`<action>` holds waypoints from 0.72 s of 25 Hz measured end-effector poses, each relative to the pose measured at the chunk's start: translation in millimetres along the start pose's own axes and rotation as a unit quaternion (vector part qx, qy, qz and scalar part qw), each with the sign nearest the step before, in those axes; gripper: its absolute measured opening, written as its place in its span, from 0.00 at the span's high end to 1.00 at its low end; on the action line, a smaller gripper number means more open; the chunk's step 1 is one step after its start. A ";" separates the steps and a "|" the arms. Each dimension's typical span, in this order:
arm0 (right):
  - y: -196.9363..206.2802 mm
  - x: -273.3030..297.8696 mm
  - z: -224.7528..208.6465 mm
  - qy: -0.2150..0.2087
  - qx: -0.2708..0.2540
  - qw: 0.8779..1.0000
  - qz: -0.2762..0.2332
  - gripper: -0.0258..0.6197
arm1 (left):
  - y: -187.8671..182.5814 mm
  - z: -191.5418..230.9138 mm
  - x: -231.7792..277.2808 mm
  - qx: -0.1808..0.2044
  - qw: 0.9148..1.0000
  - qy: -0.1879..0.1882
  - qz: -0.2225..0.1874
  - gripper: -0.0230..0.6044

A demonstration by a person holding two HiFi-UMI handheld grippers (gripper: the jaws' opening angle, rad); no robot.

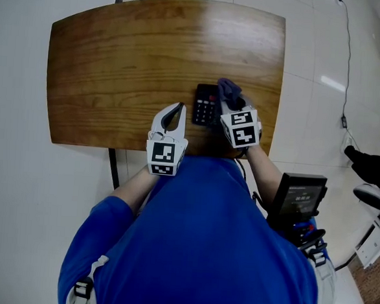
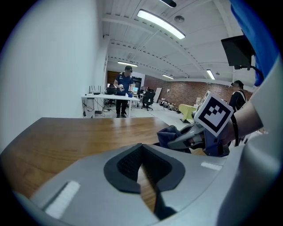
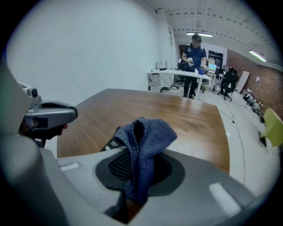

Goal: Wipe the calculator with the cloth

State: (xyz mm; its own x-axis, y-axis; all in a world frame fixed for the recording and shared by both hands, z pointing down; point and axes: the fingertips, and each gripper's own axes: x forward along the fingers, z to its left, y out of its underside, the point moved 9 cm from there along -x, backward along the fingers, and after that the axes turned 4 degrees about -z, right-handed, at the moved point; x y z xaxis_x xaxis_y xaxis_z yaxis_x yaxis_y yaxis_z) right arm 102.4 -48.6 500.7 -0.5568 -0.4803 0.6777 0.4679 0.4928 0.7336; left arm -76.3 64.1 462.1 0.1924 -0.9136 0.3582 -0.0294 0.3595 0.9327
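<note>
At mid-frame, the right tool (image 1: 225, 96) is pinching the cloth (image 1: 229, 88) just right of the calculator (image 1: 205, 105), which is lying lengthwise up-frame; the left tool (image 1: 175, 109) is idling closed and empty.

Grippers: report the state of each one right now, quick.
Left gripper: shut, nothing between the jaws.
Right gripper: shut on the blue cloth.

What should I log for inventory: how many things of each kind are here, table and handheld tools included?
calculator: 1
cloth: 1
claws: 2, the left claw and the right claw, which is shut on the cloth
table: 1
Total: 5
</note>
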 end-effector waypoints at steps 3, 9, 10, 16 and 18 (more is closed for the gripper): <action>8.7 -5.0 -14.1 0.019 0.013 1.000 0.008 0.86 | 1.9 -0.1 7.8 0.003 1.000 0.009 0.001 0.95; 24.7 -10.8 -32.6 0.047 0.035 0.998 0.022 0.86 | 5.6 -1.8 18.1 0.007 1.000 0.022 0.008 0.95; 26.5 -11.4 -34.2 0.049 0.039 0.998 0.024 0.86 | 5.9 -2.4 19.4 0.007 1.000 0.023 0.008 0.95; 17.3 -14.1 -22.0 0.032 0.037 0.999 0.012 0.86 | 8.7 -2.0 18.0 0.005 1.000 0.021 0.010 0.95; 8.6 -12.3 -9.8 0.014 0.030 0.999 0.004 0.86 | 8.6 0.5 13.2 0.003 1.000 0.013 0.010 0.95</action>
State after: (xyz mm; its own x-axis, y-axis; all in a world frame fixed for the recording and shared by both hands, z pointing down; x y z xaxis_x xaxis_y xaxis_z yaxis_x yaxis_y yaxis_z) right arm 120.0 -45.5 499.1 -0.5334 -0.4954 0.6856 0.4298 0.5393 0.7241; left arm -74.5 55.1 474.9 0.2177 -0.9010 0.3753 -0.0402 0.3759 0.9258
